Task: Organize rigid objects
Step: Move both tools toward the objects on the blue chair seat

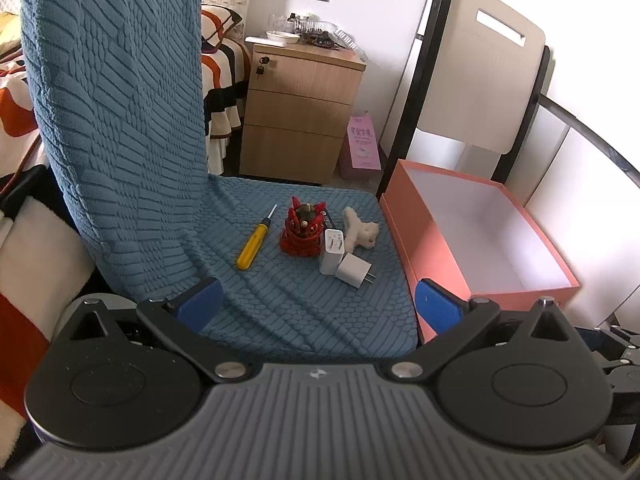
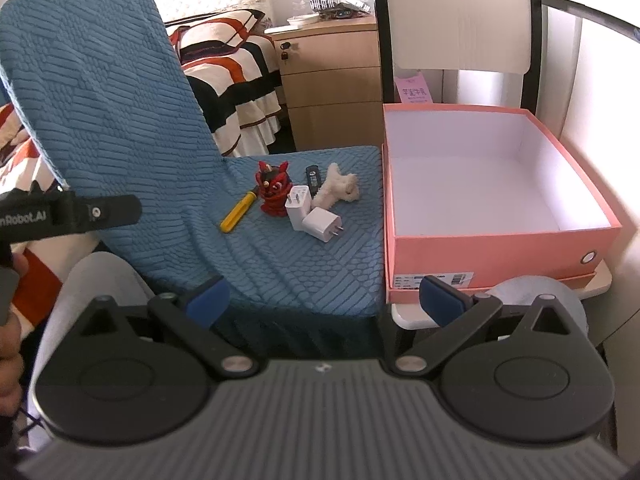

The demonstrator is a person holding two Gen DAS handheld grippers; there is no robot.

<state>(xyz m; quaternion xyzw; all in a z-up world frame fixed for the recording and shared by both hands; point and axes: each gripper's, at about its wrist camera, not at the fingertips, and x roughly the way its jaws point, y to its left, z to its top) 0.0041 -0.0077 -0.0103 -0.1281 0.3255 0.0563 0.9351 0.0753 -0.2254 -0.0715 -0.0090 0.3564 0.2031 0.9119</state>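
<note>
Nearest the lens, the left gripper (image 1: 318, 304) and right gripper (image 2: 324, 300) hang with blue-padded jaws spread wide, gripping nothing, short of a chair draped in ribbed blue fabric (image 2: 280, 264). On the seat, from left: a yellow-handled screwdriver (image 2: 239, 213) lying with its long axis diagonal, metal tip pointing away toward the backrest; a red figurine (image 2: 274, 193) standing upright; a tall white charger block (image 2: 298, 207) leaning against a smaller white cube plug (image 2: 322, 224) whose prongs point right toward the box; a black stick-shaped device (image 2: 313, 177); a cream plush bone-shaped toy (image 2: 336, 188). Just beside the seat sits an open salmon-pink cardboard box (image 2: 500, 250), nothing showing inside.
</note>
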